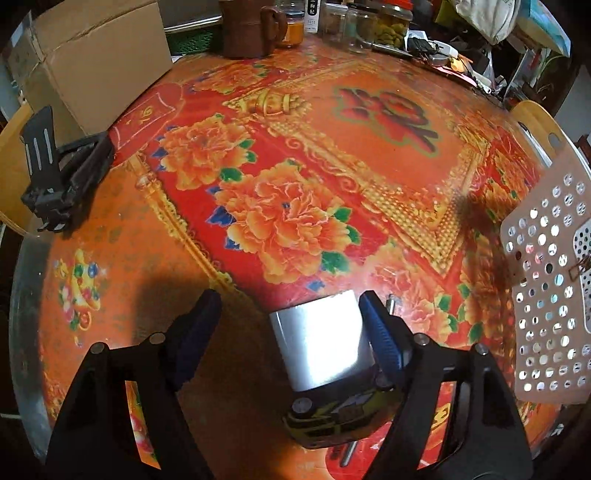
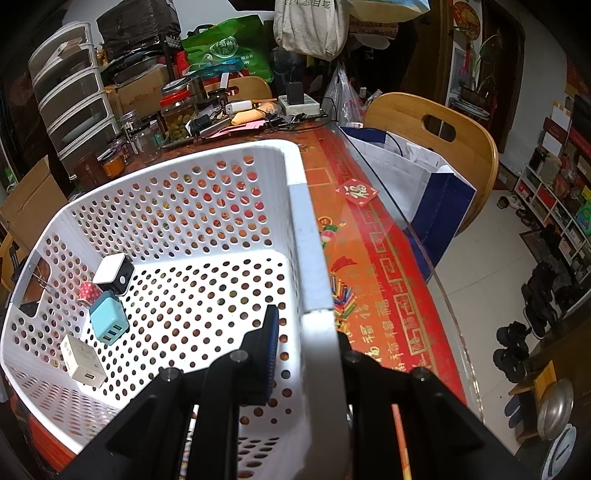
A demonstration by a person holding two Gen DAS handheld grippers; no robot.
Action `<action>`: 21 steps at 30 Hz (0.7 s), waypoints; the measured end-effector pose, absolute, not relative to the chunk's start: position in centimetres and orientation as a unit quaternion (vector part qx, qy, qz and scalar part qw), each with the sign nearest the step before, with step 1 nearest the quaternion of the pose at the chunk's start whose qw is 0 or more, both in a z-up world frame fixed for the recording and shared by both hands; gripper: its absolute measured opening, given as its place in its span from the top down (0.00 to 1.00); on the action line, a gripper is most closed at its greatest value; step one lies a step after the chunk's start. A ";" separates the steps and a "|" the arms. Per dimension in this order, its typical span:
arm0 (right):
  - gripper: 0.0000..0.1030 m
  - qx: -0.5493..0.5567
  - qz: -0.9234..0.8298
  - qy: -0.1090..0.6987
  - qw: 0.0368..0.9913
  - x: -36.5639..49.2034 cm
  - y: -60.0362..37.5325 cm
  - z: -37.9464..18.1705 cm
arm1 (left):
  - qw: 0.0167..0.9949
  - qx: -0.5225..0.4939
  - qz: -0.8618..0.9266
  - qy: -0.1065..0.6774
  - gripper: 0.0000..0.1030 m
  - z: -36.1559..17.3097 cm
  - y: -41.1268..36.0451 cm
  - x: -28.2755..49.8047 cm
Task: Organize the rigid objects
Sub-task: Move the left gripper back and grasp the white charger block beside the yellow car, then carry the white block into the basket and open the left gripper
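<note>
L gripper (image 1: 288, 332) over table (image 1: 369, 155), pointing steeply down at silver block (image 1: 317, 339), prob. a charger/adapter, lying at 6 o'clock of left wrist view. Jaws wide apart, not gripping: right blue pad (image 1: 380, 332) just beside or touching block's side (can't tell which), left blue pad (image 1: 199, 325) well clear, gap showing. Block off-centre btw jaws, so closing likely drags it sideways first. Yellow-black item (image 1: 332, 413) below block at 6 o'clock, partly hidden by gripper body, identity unclear. Black phone stand (image 1: 62, 181) at 9 o'clock, cardboard box (image 1: 92, 66) at 10–11, jars + brown mug (image 1: 255, 29) at 12, far edge.

R gripper (image 2: 306, 354) clamped on near wall/rim of white perforated basket (image 2: 177, 199); one jaw inside basket, other outside, wall pinched btw them, nearly shut. Prob. steadying basket so it won't slide during drop-in. Same basket's wall seen at 3 o'clock in left wrist view, so near the block, short carry.

Inside basket, grouped at 8–9 o'clock corner: black-white cube charger (image 2: 112, 275), teal USB charger (image 2: 109, 317), cream USB charger (image 2: 83, 362), small red dotted item (image 2: 88, 291). Rest of basket floor bare.

Judgement: partway thru; silver block still on table, next up for grasp → basket.
</note>
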State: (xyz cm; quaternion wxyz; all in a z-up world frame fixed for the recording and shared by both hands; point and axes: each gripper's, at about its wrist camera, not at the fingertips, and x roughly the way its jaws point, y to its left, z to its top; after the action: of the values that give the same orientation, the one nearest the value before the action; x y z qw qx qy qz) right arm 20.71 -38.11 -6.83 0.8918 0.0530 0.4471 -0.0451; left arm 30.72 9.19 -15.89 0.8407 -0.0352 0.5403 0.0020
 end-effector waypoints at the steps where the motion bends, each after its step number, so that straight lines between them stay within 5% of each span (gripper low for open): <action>1: 0.84 0.053 -0.045 0.447 0.892 20.7 -38.1 -6.8 | 0.841 -0.030 0.003 0.540 0.27 -15.9 9.1 30.7; 6: 0.84 0.053 -0.043 0.446 0.892 20.7 -38.1 -6.8 | 0.849 0.000 0.026 0.527 0.28 -15.7 8.3 30.0; 10: 0.84 0.054 -0.043 0.446 0.893 20.8 -38.1 -6.8 | 0.852 0.000 0.019 0.523 0.58 -15.3 7.5 29.1; 21: 0.84 0.054 -0.042 0.445 0.893 20.8 -38.1 -6.7 | 0.895 0.028 0.030 0.444 0.58 -11.0 6.4 26.6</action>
State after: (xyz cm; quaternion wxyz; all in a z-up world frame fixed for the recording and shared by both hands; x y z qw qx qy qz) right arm 20.77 -38.08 -6.74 0.8929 0.0539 0.4449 -0.0420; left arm 26.58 6.36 -10.96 0.8949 0.0278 0.4443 0.0303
